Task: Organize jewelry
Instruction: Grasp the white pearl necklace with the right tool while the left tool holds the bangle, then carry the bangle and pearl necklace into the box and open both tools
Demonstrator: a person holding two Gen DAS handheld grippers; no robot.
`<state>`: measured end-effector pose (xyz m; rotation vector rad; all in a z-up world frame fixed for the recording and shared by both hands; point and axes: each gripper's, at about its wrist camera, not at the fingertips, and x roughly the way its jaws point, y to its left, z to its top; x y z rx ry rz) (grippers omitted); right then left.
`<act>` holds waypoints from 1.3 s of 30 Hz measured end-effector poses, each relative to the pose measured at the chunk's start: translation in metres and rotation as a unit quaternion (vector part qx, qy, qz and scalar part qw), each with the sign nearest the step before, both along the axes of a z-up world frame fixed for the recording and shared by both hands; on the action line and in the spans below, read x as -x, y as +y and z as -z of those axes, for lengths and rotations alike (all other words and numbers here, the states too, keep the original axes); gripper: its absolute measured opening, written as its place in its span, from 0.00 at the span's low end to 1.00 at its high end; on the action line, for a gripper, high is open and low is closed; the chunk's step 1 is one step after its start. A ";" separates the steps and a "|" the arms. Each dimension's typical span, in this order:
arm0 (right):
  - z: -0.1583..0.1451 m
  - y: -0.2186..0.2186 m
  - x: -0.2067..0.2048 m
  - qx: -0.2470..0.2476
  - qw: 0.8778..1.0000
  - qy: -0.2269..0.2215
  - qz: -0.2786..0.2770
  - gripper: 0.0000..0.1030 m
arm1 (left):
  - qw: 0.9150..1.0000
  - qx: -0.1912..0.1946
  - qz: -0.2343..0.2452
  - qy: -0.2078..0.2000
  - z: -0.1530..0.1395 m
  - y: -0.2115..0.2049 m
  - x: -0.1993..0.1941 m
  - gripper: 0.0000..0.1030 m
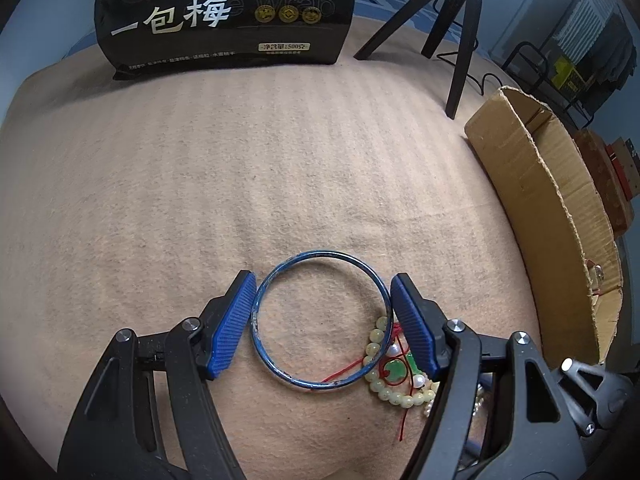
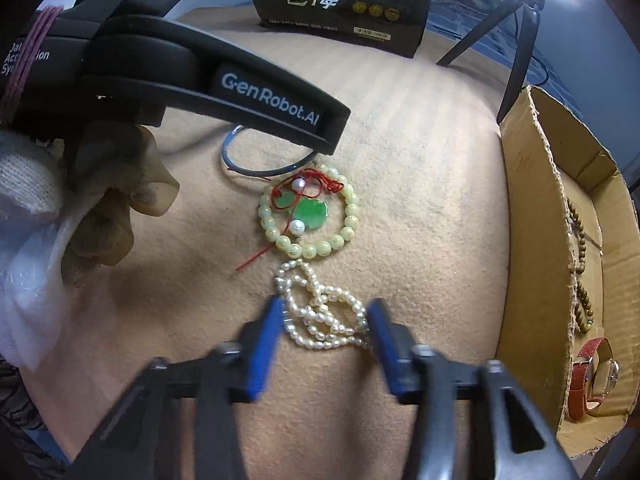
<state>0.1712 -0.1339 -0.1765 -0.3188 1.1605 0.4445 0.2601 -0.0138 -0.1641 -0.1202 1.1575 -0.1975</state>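
Note:
A blue metal bangle lies flat on the tan cloth. My left gripper is open, its blue pads on either side of the bangle, close to its rim. A pale yellow bead bracelet with a green jade pendant on red string lies beside the bangle, partly under its rim in the left wrist view. A white pearl strand lies coiled between the open pads of my right gripper. The left gripper's black body hides part of the bangle in the right wrist view.
A cardboard box stands at the right, holding a brown bead string and a red-strapped watch. A black snack bag stands at the far edge. A black tripod stands at the back right.

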 end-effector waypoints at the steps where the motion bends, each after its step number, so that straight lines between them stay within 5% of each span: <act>1: 0.000 0.001 0.000 0.001 1.000 0.002 -0.001 0.25 | 1.000 0.000 -0.001 -0.001 -0.001 0.001 0.000 0.69; 3: -0.001 0.004 0.002 0.002 1.000 0.003 -0.002 0.10 | 1.000 0.001 -0.002 -0.001 -0.002 0.002 0.001 0.69; 5: -0.002 0.006 0.004 0.006 1.000 -0.001 -0.005 0.08 | 1.000 0.003 -0.004 -0.002 -0.004 0.005 0.002 0.69; 19: -0.024 -0.008 0.013 -0.032 0.999 -0.020 0.009 0.05 | 1.000 0.008 -0.014 -0.021 -0.027 0.013 0.013 0.69; 39: -0.110 -0.076 0.030 -0.135 0.984 -0.091 0.073 0.05 | 0.996 0.028 0.006 -0.083 -0.088 -0.015 0.049 0.69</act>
